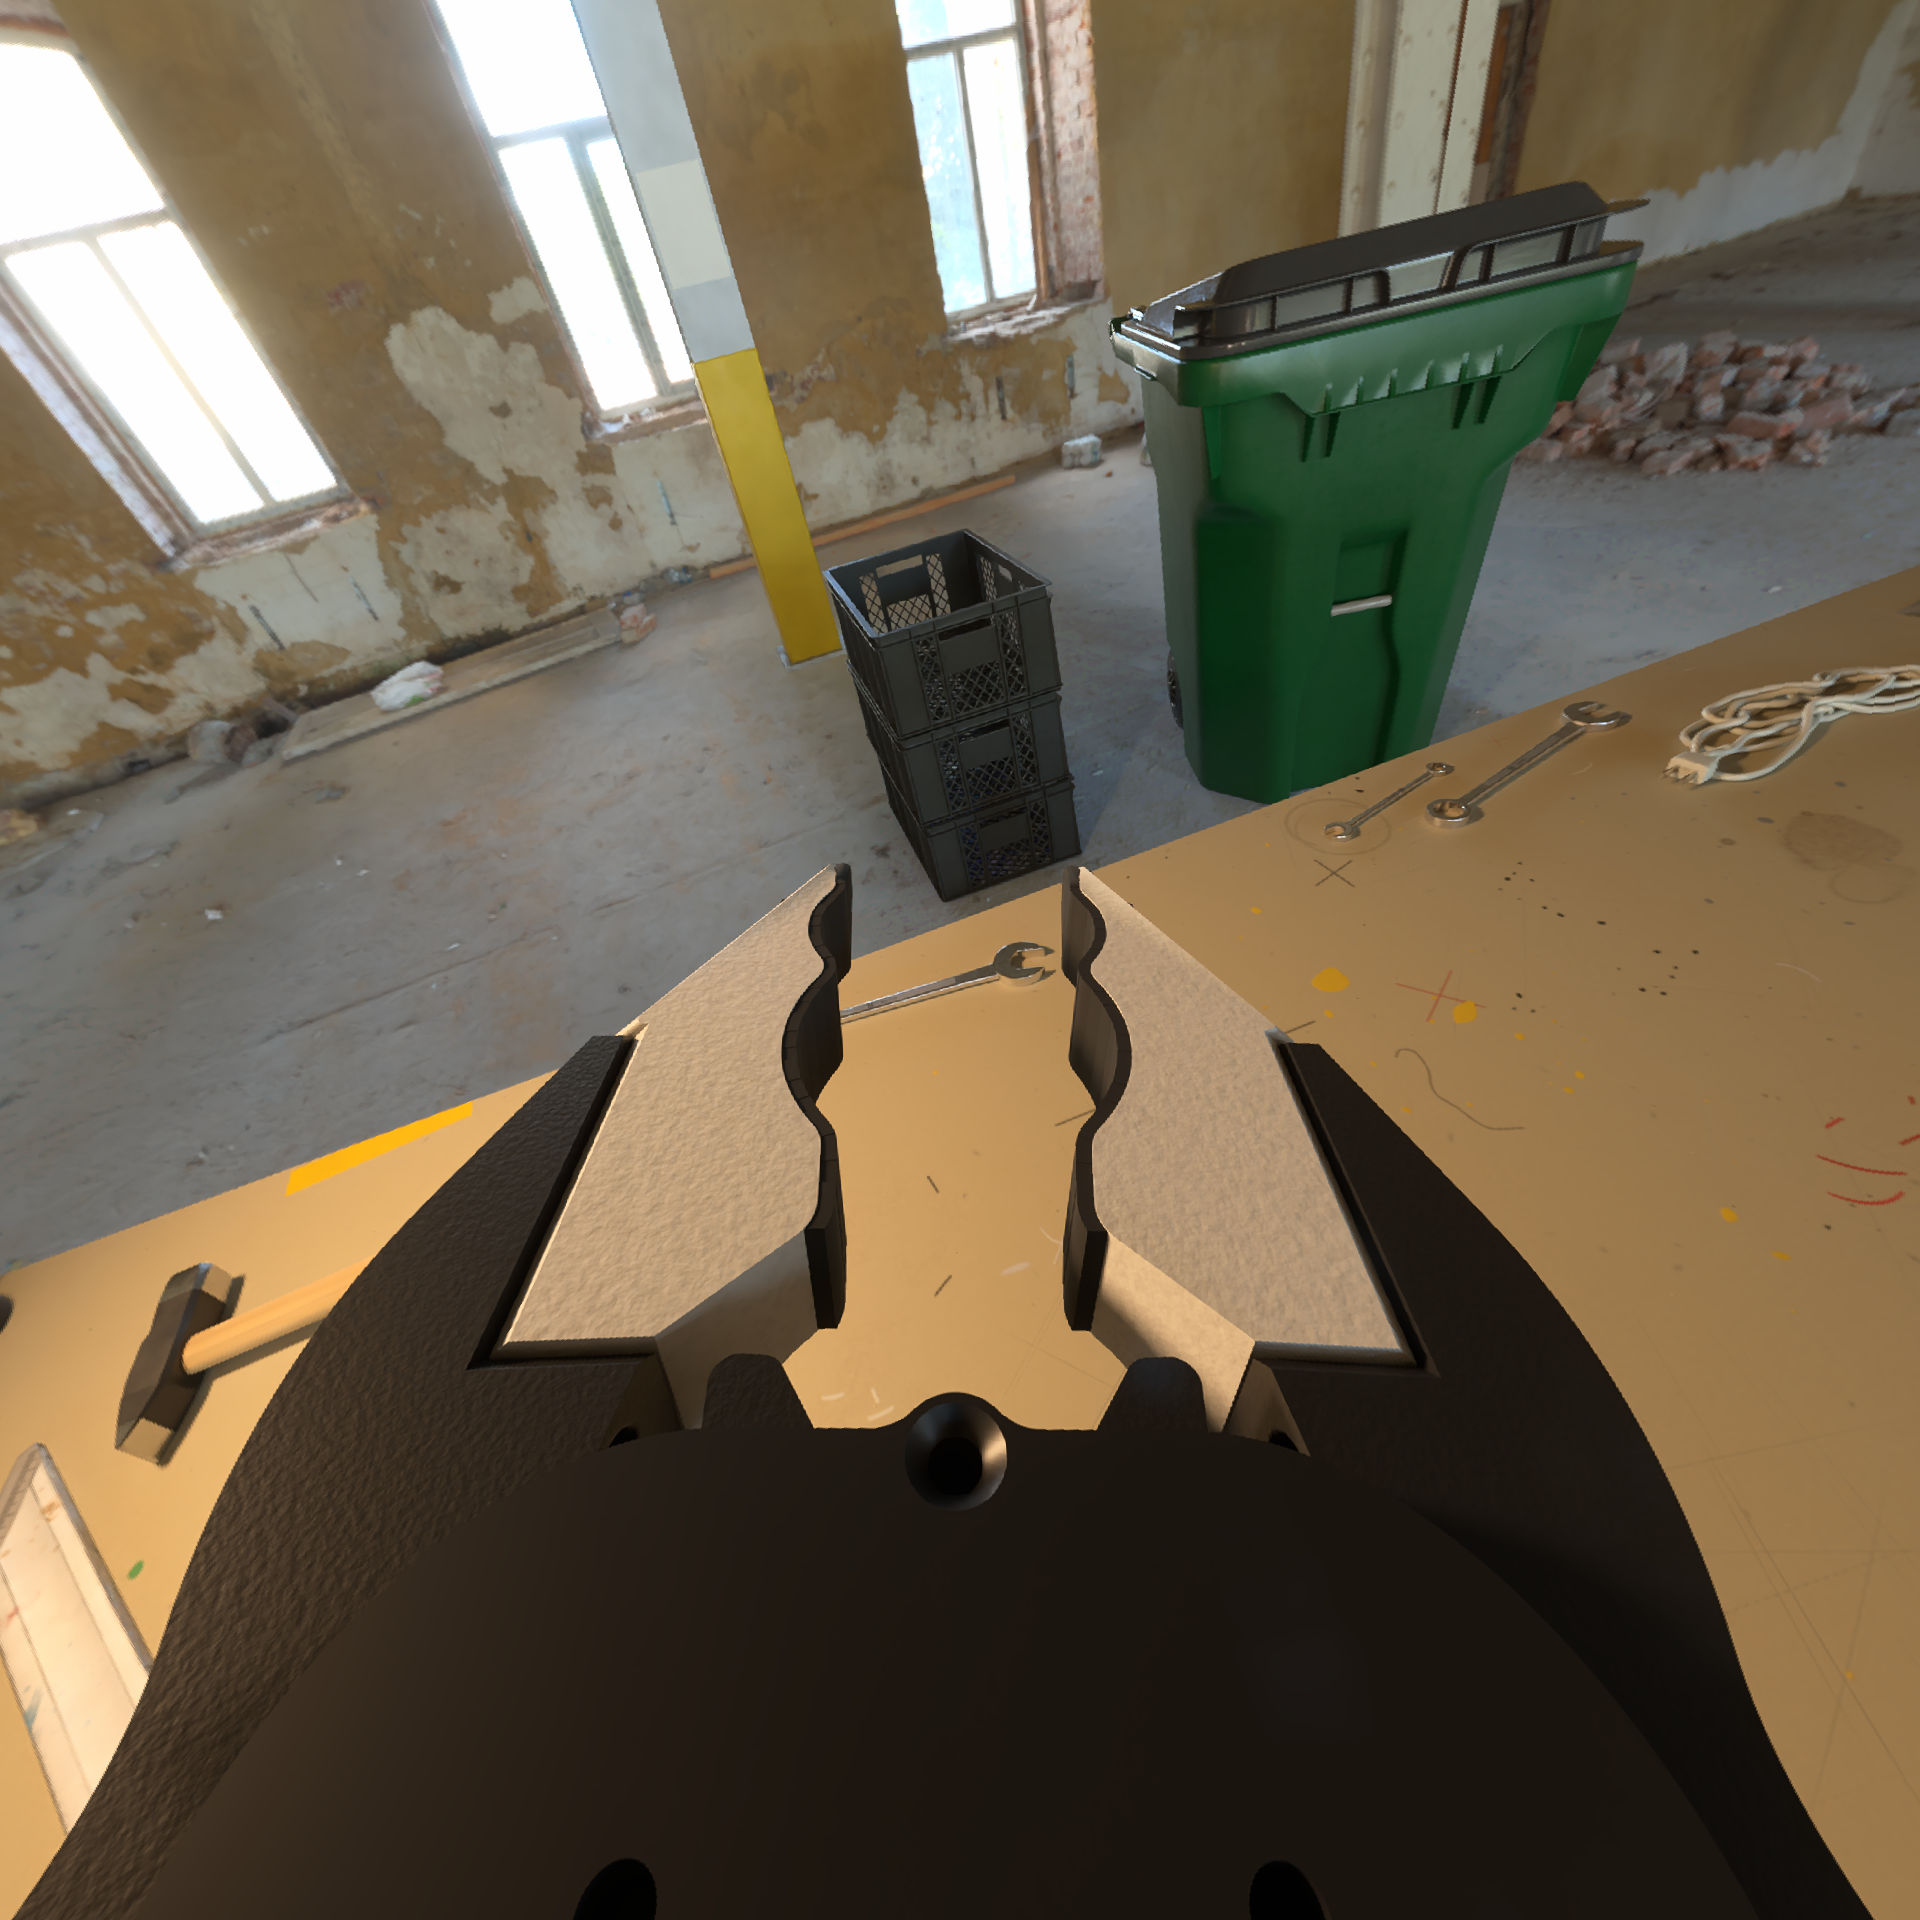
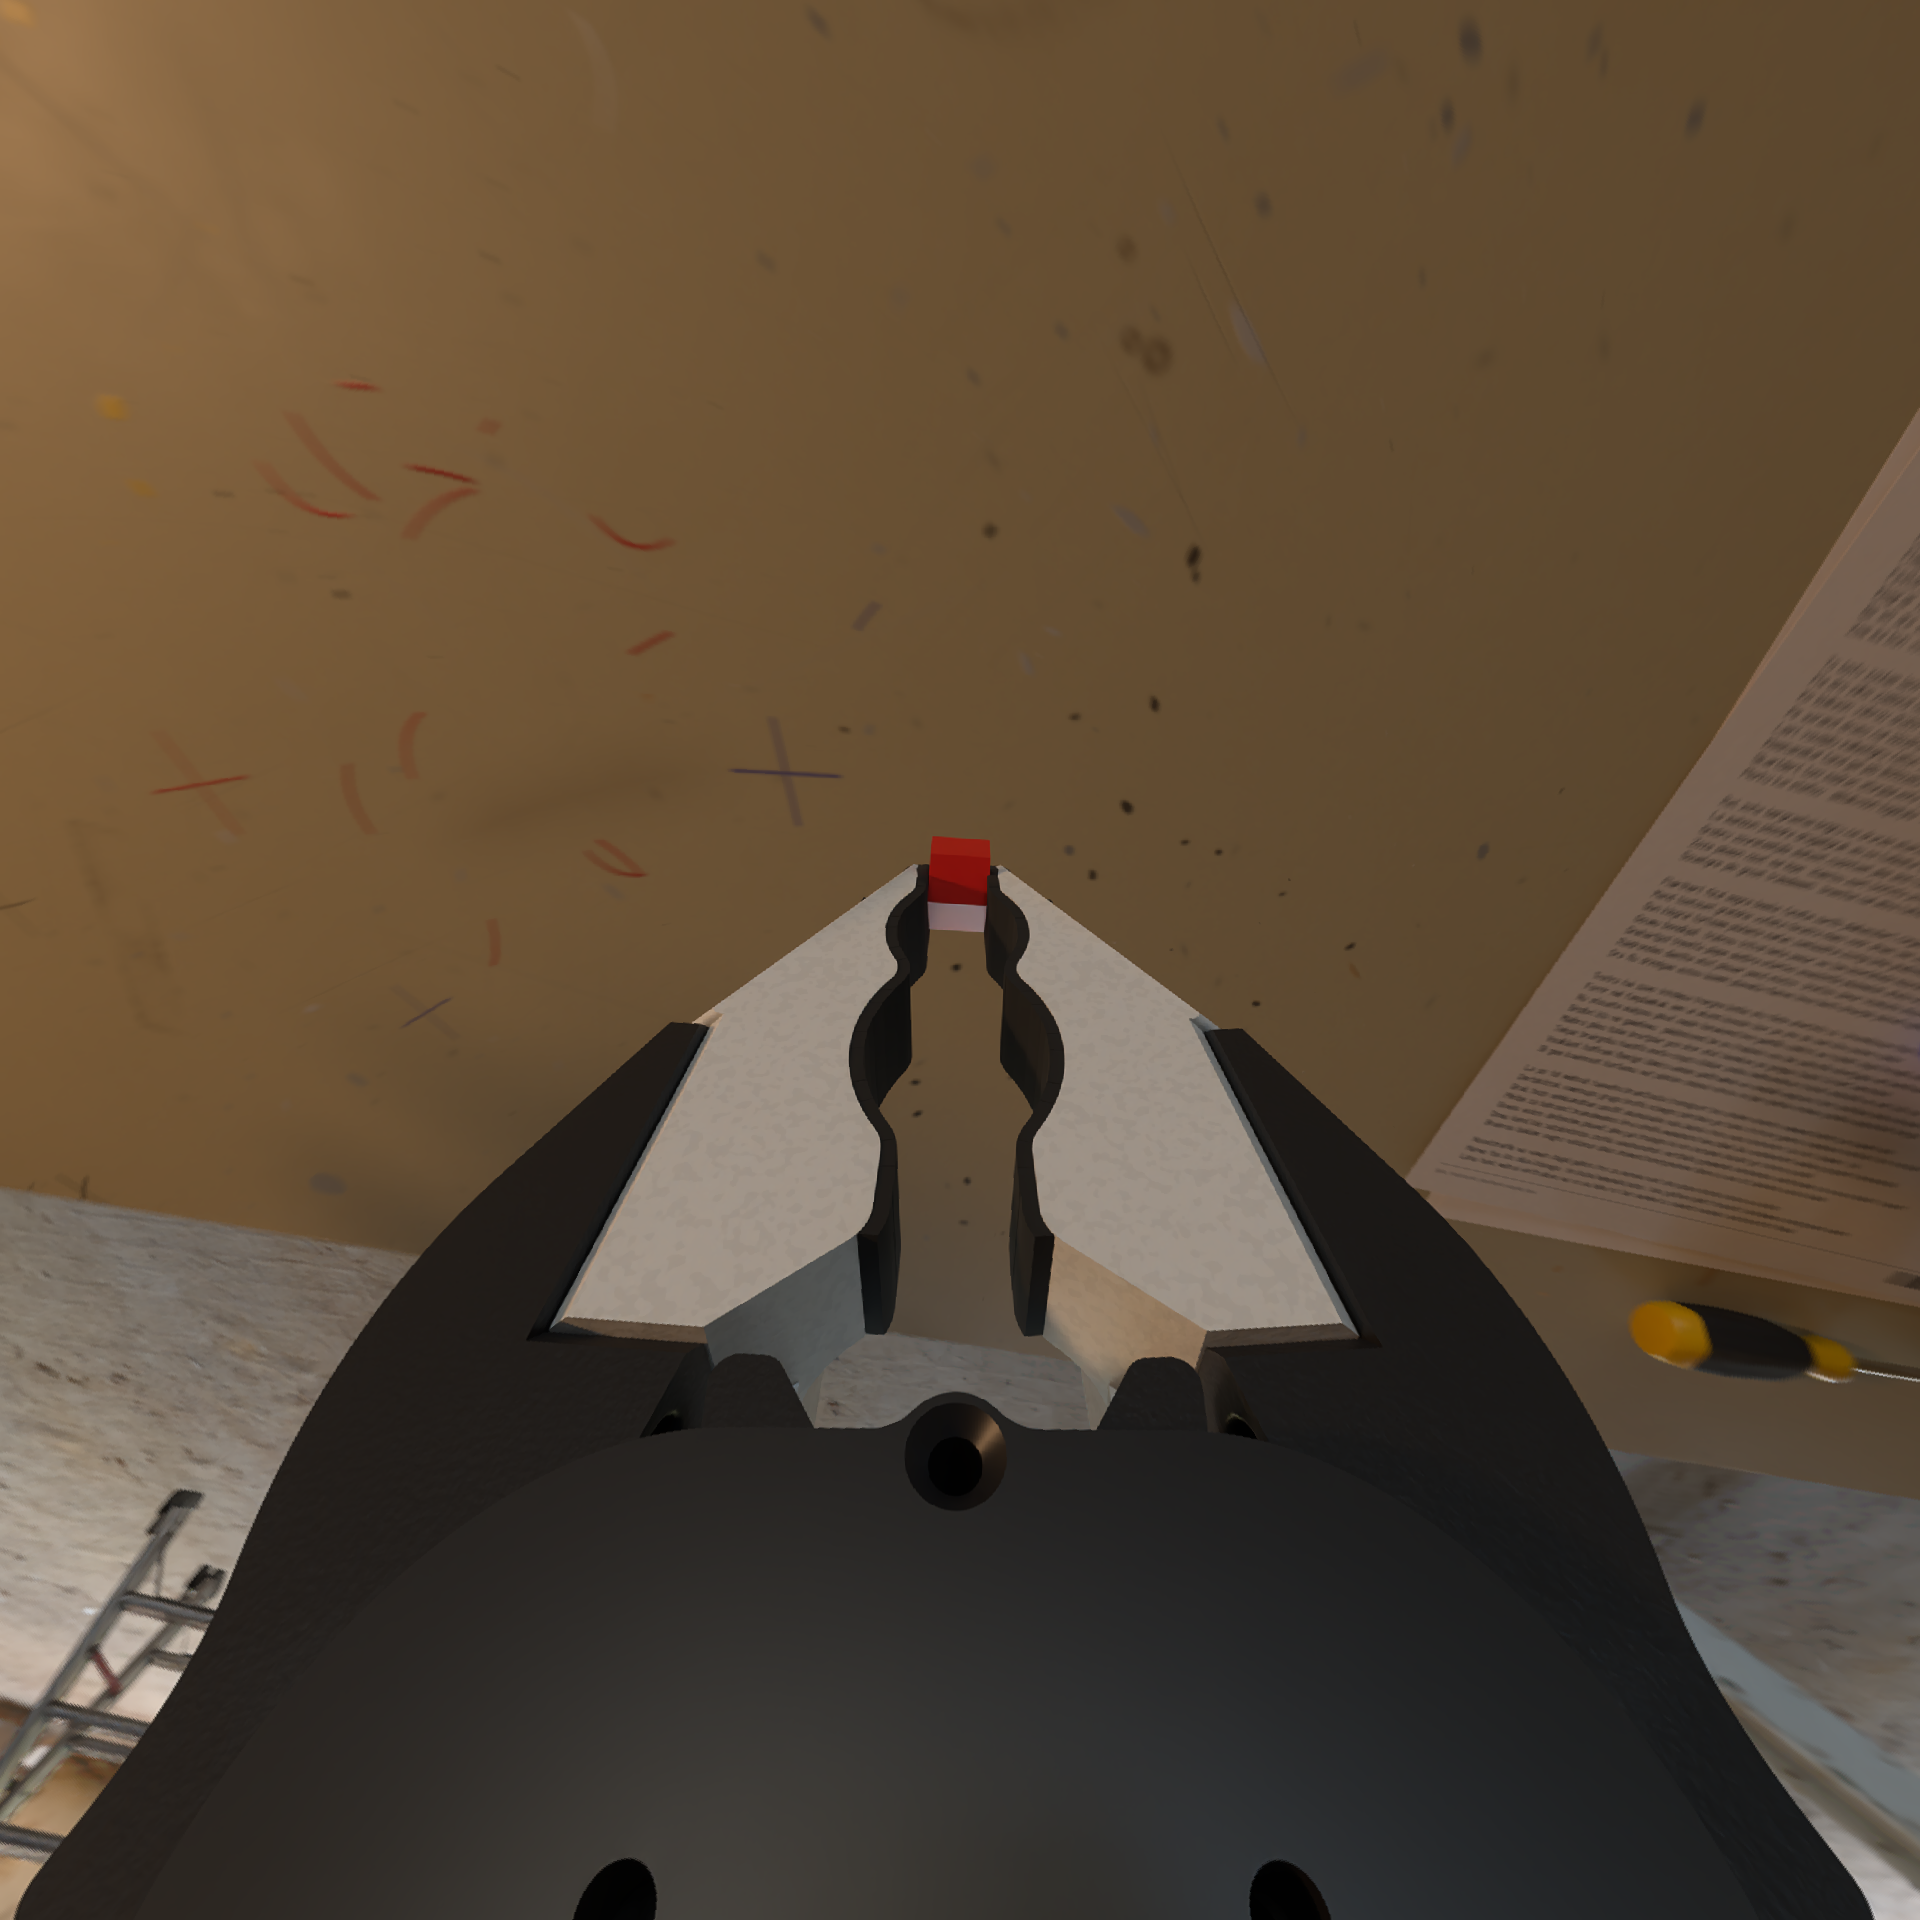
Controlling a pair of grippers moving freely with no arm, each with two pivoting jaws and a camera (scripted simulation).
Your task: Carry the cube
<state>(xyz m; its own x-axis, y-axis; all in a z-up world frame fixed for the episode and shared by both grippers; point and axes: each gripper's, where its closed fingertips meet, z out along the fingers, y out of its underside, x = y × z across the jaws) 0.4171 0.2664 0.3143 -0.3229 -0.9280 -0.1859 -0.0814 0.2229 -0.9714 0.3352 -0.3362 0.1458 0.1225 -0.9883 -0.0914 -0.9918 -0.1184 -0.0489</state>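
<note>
A small red cube [image 2: 958,871] sits between the tips of my right gripper [image 2: 957,896] in the right wrist view. The fingers are shut on it and hold it over the tan tabletop [image 2: 935,416]. A pale face shows on the cube's near side. My left gripper [image 1: 956,904] is open and empty, held above the far edge of the same tabletop [image 1: 1558,1039]. The cube does not show in the left wrist view.
A wrench [image 1: 951,979] lies just ahead of the left fingers; two more wrenches [image 1: 1496,779] and a coiled cord [image 1: 1797,722] lie right. A hammer [image 1: 177,1351] lies left. Beyond the edge stand stacked crates [image 1: 961,717] and a green bin [image 1: 1371,499]. A printed sheet [image 2: 1745,935] and screwdriver [image 2: 1735,1342] lie right.
</note>
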